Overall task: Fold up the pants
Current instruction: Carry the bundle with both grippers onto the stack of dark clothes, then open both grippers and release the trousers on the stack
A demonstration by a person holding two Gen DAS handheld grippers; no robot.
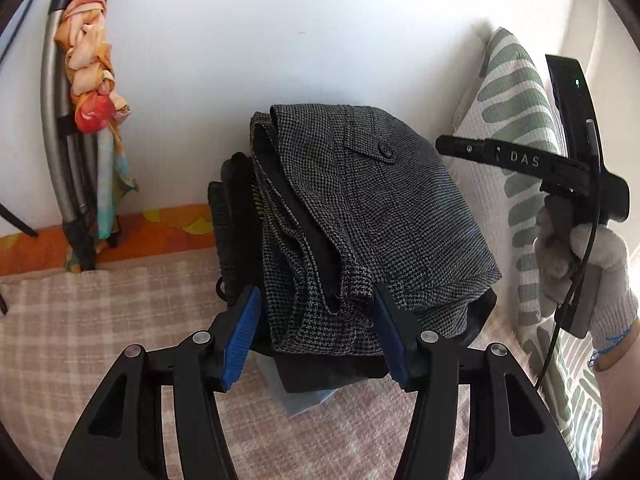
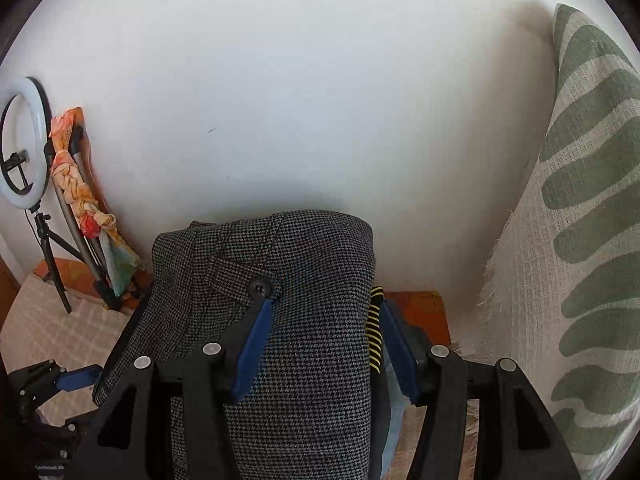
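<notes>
Grey houndstooth pants (image 1: 372,216) lie folded on top of a stack of dark folded clothes (image 1: 236,216) on the bed. A button pocket flap faces up. My left gripper (image 1: 316,328) is open, its blue pads either side of the pants' near folded edge, not pinching it. My right gripper (image 2: 324,344) is open, its jaws straddling the right part of the pants (image 2: 280,320); the left pad lies on the cloth by the button. The right gripper's body and gloved hand (image 1: 580,264) show at the right of the left wrist view.
A beige checked bedspread (image 1: 100,340) covers the bed. A green leaf-print pillow (image 2: 580,240) leans at the right. A white wall is behind. A folded stand with an orange scarf (image 1: 92,80) and a ring light on a tripod (image 2: 22,140) stand at the left.
</notes>
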